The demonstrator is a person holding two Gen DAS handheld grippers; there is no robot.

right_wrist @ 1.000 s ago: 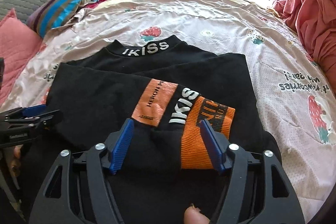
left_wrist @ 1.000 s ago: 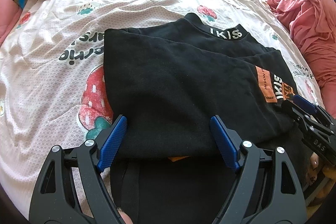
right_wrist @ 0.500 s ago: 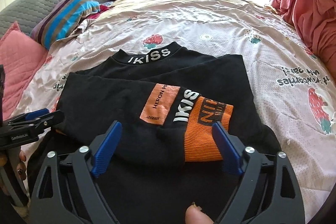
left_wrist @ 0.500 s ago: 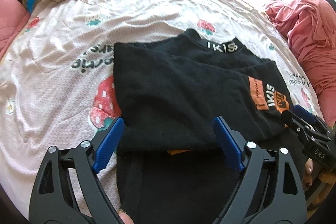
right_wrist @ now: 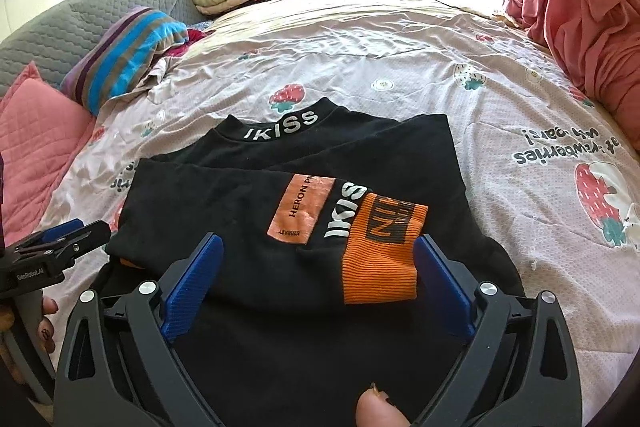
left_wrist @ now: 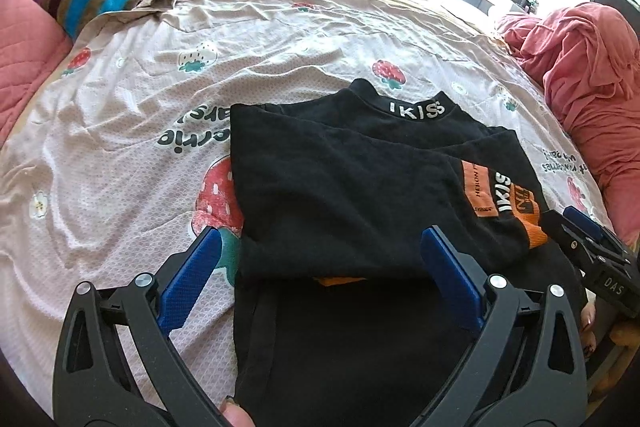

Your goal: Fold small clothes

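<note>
The black top (right_wrist: 256,211) was laid near the bed's (right_wrist: 400,39) front edge, sleeves folded across. Both the left gripper (left_wrist: 320,275) and right gripper (right_wrist: 316,275) were held spread, empty. Soft, limp knit was judged best pinched at the hem corners.

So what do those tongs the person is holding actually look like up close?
Each of the tongs is a black plastic frame with triangular cut-outs and silver rivets, ending in two fingers faced with textured blue pads. The left tongs and right tongs look alike. White lettering marks their sides: "GenRobot.AI" on the left one, "DAS" on the right. No cables show. Bare fingertips with dark-painted nails peek beside them.
</note>
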